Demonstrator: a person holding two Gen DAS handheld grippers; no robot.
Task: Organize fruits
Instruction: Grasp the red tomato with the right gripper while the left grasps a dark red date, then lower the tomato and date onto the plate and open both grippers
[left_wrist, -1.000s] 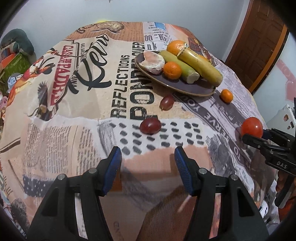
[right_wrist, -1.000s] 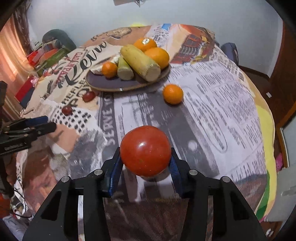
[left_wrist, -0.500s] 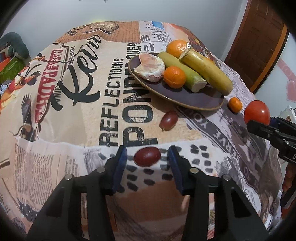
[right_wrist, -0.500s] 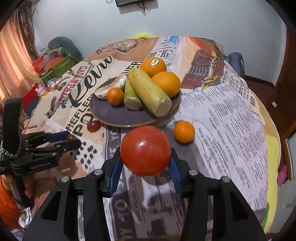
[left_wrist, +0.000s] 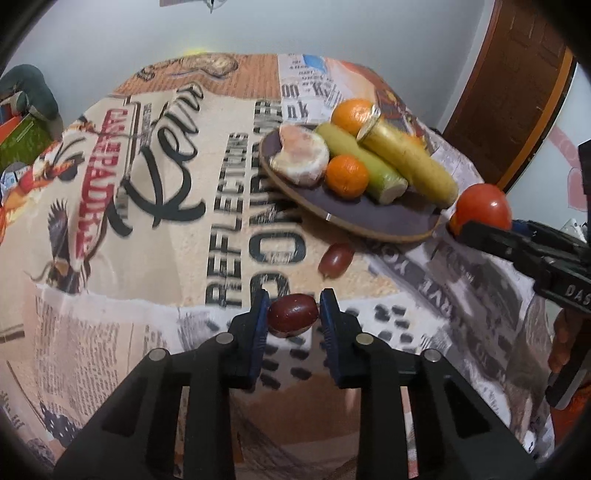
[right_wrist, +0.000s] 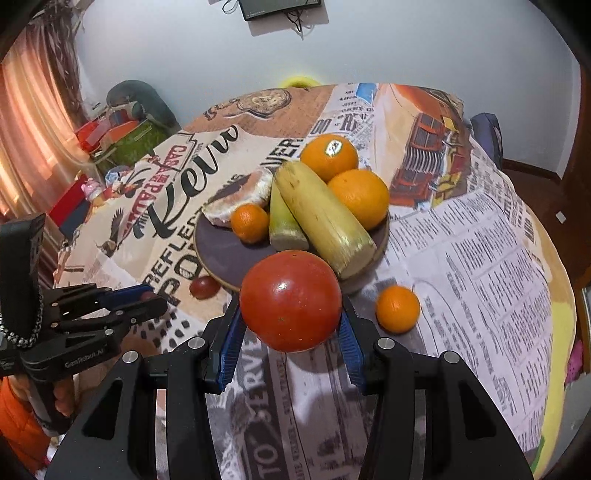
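Observation:
A dark round plate (left_wrist: 373, 218) (right_wrist: 221, 254) holds two oranges, a small orange (left_wrist: 347, 175), two yellow-green stalks and a peeled fruit (left_wrist: 301, 155). My left gripper (left_wrist: 291, 314) is shut on a dark red grape (left_wrist: 292, 314) at the cloth surface, near the table's front. A second grape (left_wrist: 335, 259) (right_wrist: 204, 287) lies just in front of the plate. My right gripper (right_wrist: 290, 328) is shut on a red tomato (right_wrist: 290, 300) (left_wrist: 480, 210) and holds it above the plate's near rim. A small loose orange (right_wrist: 398, 309) lies right of the plate.
The round table carries a printed newspaper-pattern cloth (left_wrist: 147, 206) that falls off at the edges. Bags and boxes (right_wrist: 122, 136) stand beyond the far left. A wooden door (left_wrist: 517, 92) is at the right.
My left gripper moved forward and closed on the near grape. My right gripper carried the tomato up and towards the plate.

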